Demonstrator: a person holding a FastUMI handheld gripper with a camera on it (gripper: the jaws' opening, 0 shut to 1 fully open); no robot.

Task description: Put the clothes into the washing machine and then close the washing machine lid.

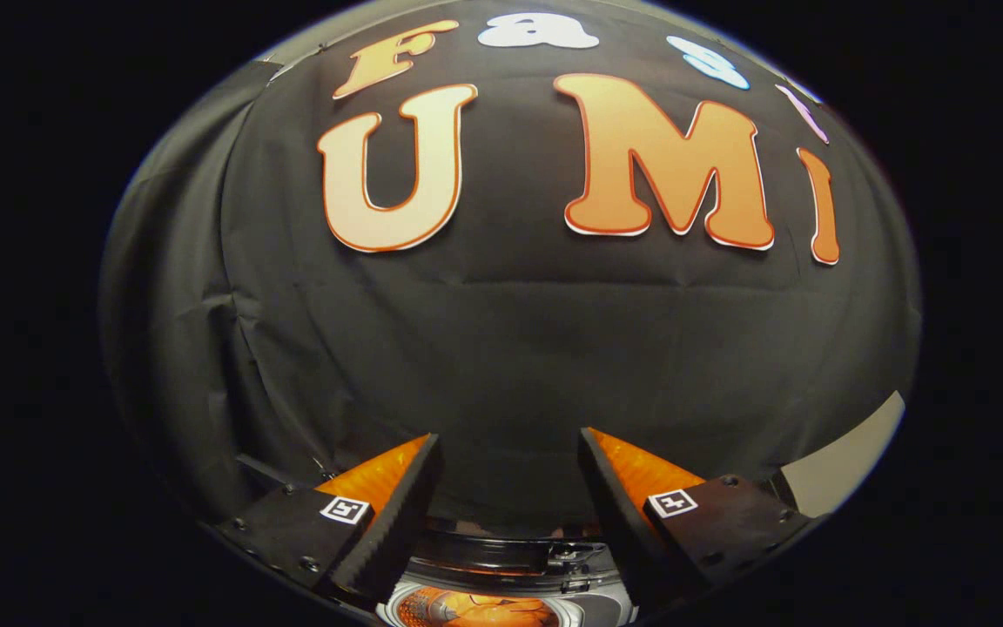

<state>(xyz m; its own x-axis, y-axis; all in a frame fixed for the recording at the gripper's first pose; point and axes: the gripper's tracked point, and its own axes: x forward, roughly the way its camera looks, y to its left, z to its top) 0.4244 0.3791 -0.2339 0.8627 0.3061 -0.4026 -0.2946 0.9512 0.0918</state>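
My gripper (510, 453) spread wide, holding nothing, raised over the washing machine (501, 583).

Fingers apart w/ empty gap, aimed at booth wall, likely lifted clear before lid step. Washer at 6 o'clock, between and under fingers: drum mouth w/ orange clothes (488, 610) apparently inside, dark lid (501, 550) just beyond looks still up. Machine mostly cut off, lid angle hard to tell.

a black cloth wall (501, 348) hangs across the back of the booth, creased, with a faint horizontal fold running through its middle. at the left a seam meets a second dark panel (171, 287). low at the right, a pale grey surface (850, 457) catches light.
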